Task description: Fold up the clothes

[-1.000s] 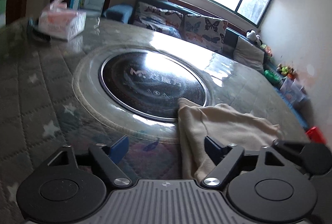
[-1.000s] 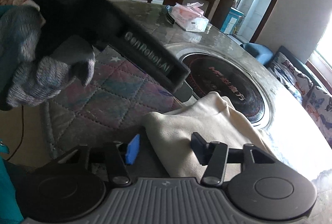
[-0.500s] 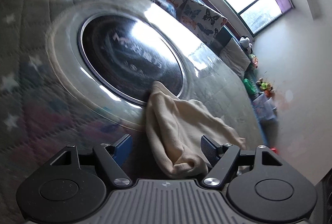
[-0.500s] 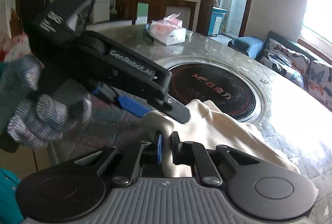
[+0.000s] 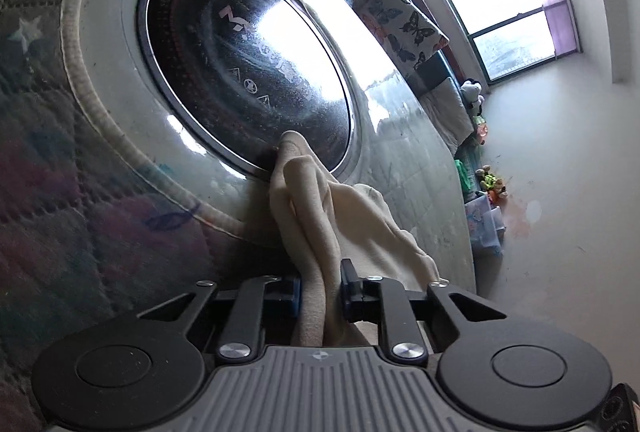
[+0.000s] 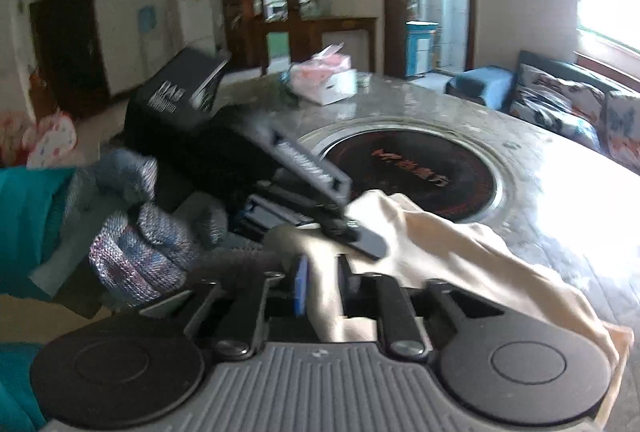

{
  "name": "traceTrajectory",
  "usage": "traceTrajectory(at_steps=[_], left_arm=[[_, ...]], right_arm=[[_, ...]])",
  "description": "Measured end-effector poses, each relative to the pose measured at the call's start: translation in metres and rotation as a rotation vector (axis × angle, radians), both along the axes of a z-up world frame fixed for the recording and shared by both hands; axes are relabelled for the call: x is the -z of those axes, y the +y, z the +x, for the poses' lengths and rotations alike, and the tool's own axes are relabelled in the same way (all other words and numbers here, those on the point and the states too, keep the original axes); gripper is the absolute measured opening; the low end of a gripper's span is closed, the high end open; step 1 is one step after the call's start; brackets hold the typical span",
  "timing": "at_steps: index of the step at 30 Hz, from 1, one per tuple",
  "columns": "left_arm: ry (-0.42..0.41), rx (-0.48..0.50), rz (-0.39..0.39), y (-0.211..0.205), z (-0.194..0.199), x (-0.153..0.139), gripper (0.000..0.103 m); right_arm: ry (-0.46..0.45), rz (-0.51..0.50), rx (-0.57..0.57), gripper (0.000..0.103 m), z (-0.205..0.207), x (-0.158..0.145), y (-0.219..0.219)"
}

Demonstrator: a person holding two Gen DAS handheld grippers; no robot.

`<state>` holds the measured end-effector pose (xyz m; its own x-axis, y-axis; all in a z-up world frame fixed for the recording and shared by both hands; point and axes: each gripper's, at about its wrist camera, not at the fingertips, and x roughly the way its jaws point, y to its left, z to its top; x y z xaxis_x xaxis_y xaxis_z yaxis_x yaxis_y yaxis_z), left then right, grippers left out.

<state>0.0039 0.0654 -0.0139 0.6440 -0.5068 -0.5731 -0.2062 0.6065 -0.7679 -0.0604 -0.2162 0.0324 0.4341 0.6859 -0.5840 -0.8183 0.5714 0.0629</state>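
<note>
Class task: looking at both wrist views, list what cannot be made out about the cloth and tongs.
- Cream fabric garment: type and full shape unclear; bunched, its near end hidden behind the left tongs.
- Right view: motion blur smears the left tongs and grey knitted glove.
- Right tongs: the grasped edge is hidden.

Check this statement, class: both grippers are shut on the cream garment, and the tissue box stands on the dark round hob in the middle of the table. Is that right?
Not quite. Both the left gripper and right gripper are shut on the cream garment, but the tissue box stands on the table beyond the dark round hob, near the far edge, not on it. The right wrist view shows this.
</note>
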Motion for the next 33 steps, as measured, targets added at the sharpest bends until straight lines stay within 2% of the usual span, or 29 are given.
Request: traceTrajectory(at_steps=[3, 8, 10, 14, 20, 22, 23, 24, 25, 27, 33], left_arm=[[-0.010, 0.014, 0.027, -0.002, 0.000, -0.003, 0.019], [-0.028, 0.034, 0.075, -0.008, -0.002, -0.007, 0.019], [-0.027, 0.037, 0.084, -0.009, -0.001, -0.008, 0.019], [-0.031, 0.048, 0.125, -0.013, 0.001, -0.012, 0.019], [-0.049, 0.067, 0.195, -0.023, 0.002, -0.020, 0.019], [-0.063, 0.076, 0.217, -0.028, 0.003, -0.025, 0.019], [-0.070, 0.081, 0.227, -0.031, 0.004, -0.028, 0.019], [-0.078, 0.086, 0.238, -0.034, 0.005, -0.031, 0.019], [-0.085, 0.090, 0.249, -0.036, 0.006, -0.033, 0.019], [-0.100, 0.100, 0.270, -0.041, 0.007, -0.039, 0.018], [-0.146, 0.146, 0.321, -0.068, 0.019, -0.051, 0.017]], right_arm=[[0.024, 0.018, 0.068, 0.022, 0.008, 0.000, -0.021], [0.029, -0.017, 0.305, 0.029, 0.036, 0.010, -0.070], [0.032, -0.026, 0.387, 0.039, 0.046, 0.016, -0.089], [0.040, -0.042, 0.546, 0.047, 0.067, 0.027, -0.125], [0.120, 0.018, 0.615, 0.049, 0.080, 0.045, -0.139], [0.135, 0.046, 0.621, 0.048, 0.081, 0.048, -0.143], [0.137, 0.054, 0.618, 0.038, 0.080, 0.048, -0.145], [0.147, 0.074, 0.612, 0.023, 0.079, 0.047, -0.146], [0.155, 0.091, 0.608, 0.018, 0.078, 0.047, -0.148], [0.147, 0.109, 0.618, 0.012, 0.076, 0.046, -0.152], [0.073, 0.166, 0.650, 0.010, 0.058, 0.028, -0.174]])
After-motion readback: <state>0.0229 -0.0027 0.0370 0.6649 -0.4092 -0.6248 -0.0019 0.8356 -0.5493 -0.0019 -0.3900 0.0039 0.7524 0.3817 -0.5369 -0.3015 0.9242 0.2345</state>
